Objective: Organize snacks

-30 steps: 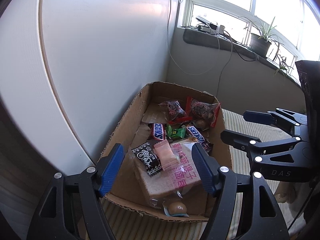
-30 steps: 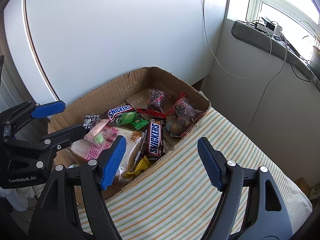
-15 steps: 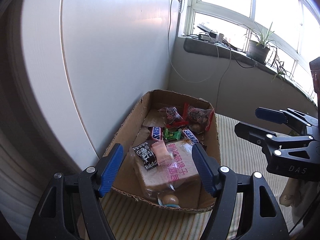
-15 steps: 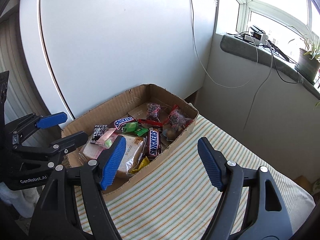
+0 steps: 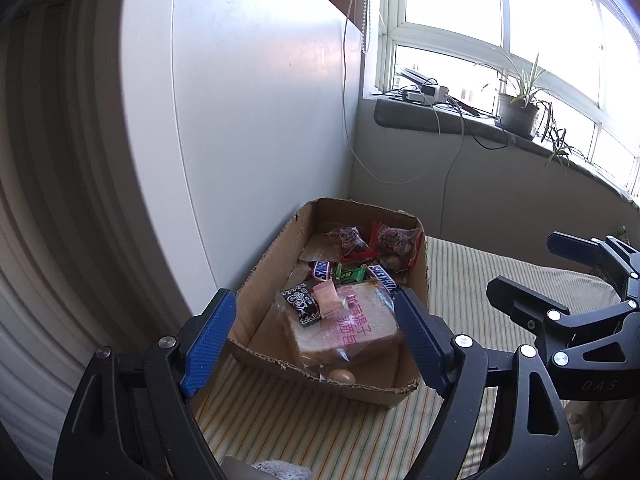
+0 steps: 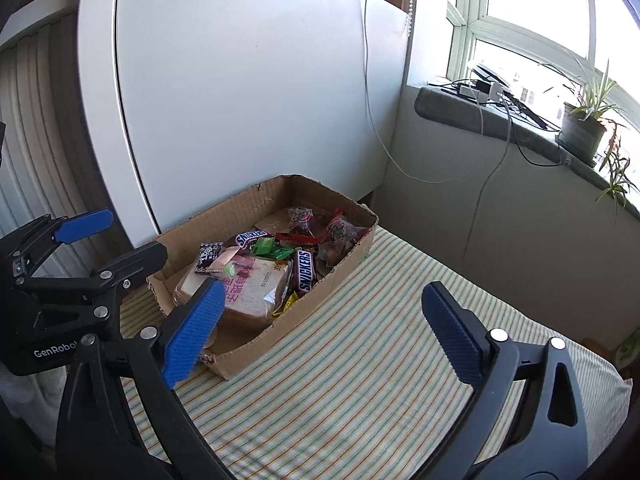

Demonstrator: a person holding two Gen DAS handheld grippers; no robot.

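Both grippers hang above the striped green-and-yellow cloth surface [image 6: 360, 360], and neither is carrying anything. The left gripper [image 5: 316, 344] has its blue-padded fingers [image 5: 208, 340] spread wide, framing the near end of the shallow brown cardboard box [image 5: 264, 276] from above, touching nothing. The right gripper [image 6: 320, 332] is just as wide apart, its fingers [image 6: 452, 332] over bare cloth beside the box's long side.

Inside the box, the snacks are all gathered. A clear-wrapped slice of bread with pink lettering [image 5: 348, 328] lies at the near end, and on top of it rest a black-and-white patterned packet [image 5: 300, 304] and a small pale pink candy wrapper [image 5: 328, 300]. Behind those sit two brown Snickers bars [image 6: 304, 268], one lying along the box's right wall, the other [image 6: 250, 238] further back, with a green wrapped sweet [image 6: 268, 248] between them. At the far end, two clear red-trimmed bags of dark treats [image 5: 394, 240] lean against the wall. A small round brown sweet [image 5: 340, 376] lies at the near edge, just below the bread.

The box stands right against the white panel [image 6: 240, 100], with a grey windowsill [image 5: 440, 116] and a potted plant [image 5: 518, 108] beyond.
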